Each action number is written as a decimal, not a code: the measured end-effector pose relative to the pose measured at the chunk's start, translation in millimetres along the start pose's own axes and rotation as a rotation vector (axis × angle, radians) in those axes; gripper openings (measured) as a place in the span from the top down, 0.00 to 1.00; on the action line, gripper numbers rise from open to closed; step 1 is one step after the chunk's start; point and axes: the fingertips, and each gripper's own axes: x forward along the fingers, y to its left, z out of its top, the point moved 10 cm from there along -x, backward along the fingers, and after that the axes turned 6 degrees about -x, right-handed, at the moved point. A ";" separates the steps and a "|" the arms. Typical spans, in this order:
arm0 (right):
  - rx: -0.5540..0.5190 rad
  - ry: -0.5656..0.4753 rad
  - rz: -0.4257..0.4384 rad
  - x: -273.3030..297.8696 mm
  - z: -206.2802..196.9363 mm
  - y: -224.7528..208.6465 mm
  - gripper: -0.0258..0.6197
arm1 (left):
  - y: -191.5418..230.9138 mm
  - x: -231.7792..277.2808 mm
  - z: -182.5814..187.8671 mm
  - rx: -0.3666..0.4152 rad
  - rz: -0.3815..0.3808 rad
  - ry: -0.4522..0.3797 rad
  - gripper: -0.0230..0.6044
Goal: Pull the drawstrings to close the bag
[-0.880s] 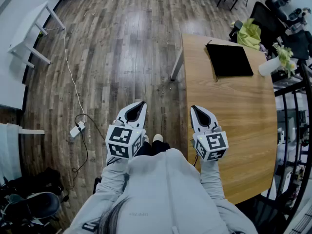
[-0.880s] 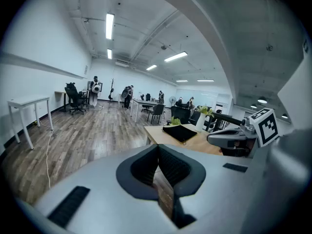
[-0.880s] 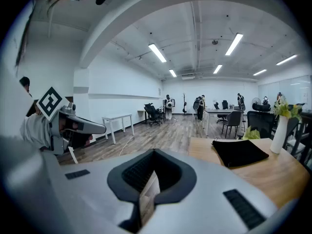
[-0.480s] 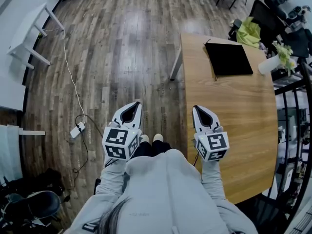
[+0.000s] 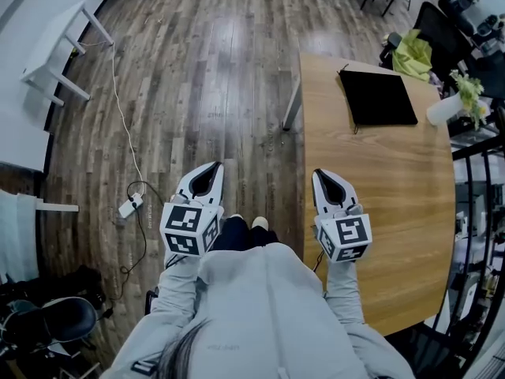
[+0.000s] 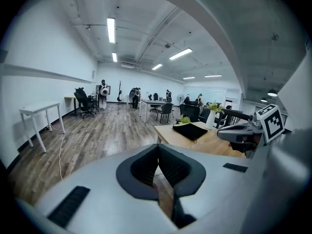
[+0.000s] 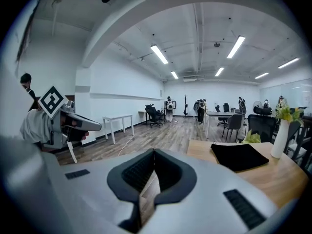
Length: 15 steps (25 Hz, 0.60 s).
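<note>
Black bag (image 5: 377,97) flat on wooden table (image 5: 387,212), left gripper (image 5: 211,169) and right gripper (image 5: 320,176) clenched empty, well apart from it.

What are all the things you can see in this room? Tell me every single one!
table: one, light wood, at right
bag: one, black, lying flat on the table's far end
vase: one, white, on the table's far right edge
flowers: one bunch, yellow-green, in the vase
power strip: one, white, on the floor at left
cable: one, white, running along the floor from the power strip
side table: one, white, far left
floor: dark wood planks
left gripper: one, white, shut and empty, above the floor
right gripper: one, white, shut and empty, above the table's left side
sleeves: two, grey, at bottom
</note>
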 end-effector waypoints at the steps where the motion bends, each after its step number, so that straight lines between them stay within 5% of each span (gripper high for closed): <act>1: -0.002 -0.002 0.005 2.9 0.3 -0.2 0.92 | 2.0 0.6 0.4 0.001 0.006 0.001 0.92; 15: 0.018 0.029 -0.037 101.0 24.0 -48.6 0.92 | 63.3 90.5 54.9 0.018 0.012 -0.011 0.92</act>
